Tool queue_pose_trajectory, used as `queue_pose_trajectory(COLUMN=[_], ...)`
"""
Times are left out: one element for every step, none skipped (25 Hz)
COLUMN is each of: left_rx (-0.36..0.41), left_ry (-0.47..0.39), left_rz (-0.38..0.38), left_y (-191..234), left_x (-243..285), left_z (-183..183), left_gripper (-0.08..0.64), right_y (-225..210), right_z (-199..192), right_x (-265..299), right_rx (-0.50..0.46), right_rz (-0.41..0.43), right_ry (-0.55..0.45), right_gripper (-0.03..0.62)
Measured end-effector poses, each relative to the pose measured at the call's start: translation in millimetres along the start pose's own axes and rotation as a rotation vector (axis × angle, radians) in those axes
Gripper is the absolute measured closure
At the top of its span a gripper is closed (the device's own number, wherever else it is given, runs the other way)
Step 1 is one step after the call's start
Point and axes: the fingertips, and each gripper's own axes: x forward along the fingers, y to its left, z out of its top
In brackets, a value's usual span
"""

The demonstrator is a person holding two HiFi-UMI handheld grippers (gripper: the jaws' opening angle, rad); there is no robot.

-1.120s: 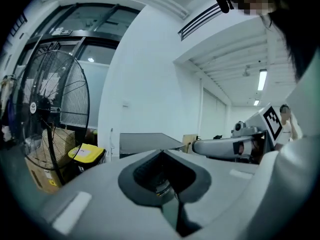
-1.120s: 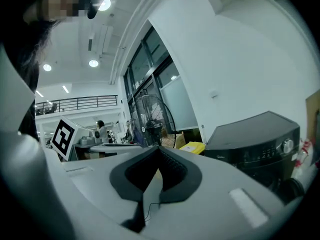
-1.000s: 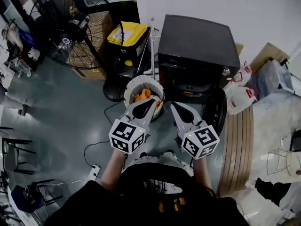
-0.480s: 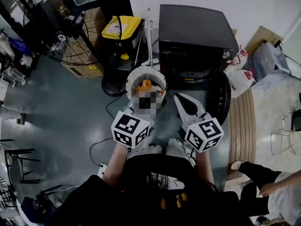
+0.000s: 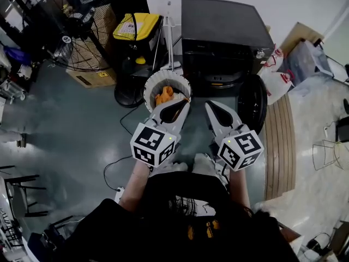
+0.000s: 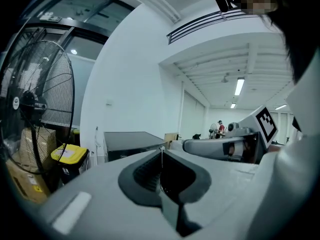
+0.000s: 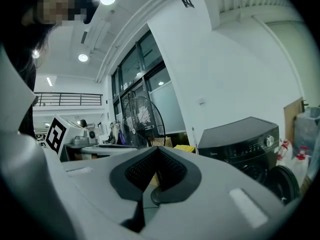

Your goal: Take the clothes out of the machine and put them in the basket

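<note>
Orange crumpled clothes [image 5: 163, 95] sit in the round white slatted basket [image 5: 148, 91] at twelve o'clock. The left gripper [image 5: 180, 105] and right gripper [image 5: 214, 109] are both pinched together and empty. Any garment deep inside the black boxy washing machine [image 5: 226, 26] at one o'clock could be missed.

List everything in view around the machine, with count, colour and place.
washing machine: one, black, top centre by the wall
door: one, black, round, open at the machine's right
basket: one, white, on the floor left of the machine's front
clothes: orange, in the basket; count unclear
fan: one, black, top left
bin: one, black with yellow lid, between fan and machine
jugs: seemingly two, white and red, right of the machine
left gripper: grey, shut, empty, over the basket's near rim
right gripper: grey, shut, empty, before the machine
</note>
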Motion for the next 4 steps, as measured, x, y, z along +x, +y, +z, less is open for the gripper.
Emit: queue_pose_trajectory(left_rx=[0.003, 0.006, 0.008, 0.011], left_ry=[0.001, 0.001, 0.001, 0.0], left_rz=[-0.004, -0.007, -0.011, -0.014], left_y=[-0.2, -0.3, -0.3, -0.3], left_x=[-1.0, -2.2, -3.5, -4.8], left_z=[0.0, 0.0, 0.0, -0.1], left_gripper=[0.552, 0.552, 0.552, 0.552], right_y=[0.7, 1.4, 1.9, 2.4], right_z=[0.2, 0.4, 0.5, 0.6], right_x=[0.1, 0.2, 0.5, 0.7], right_rx=[-0.002, -0.004, -0.006, -0.008], right_rz=[-0.004, -0.007, -0.012, -0.016], right_ry=[0.0, -0.001, -0.003, -0.004], right_gripper=[0.575, 0.575, 0.575, 0.575])
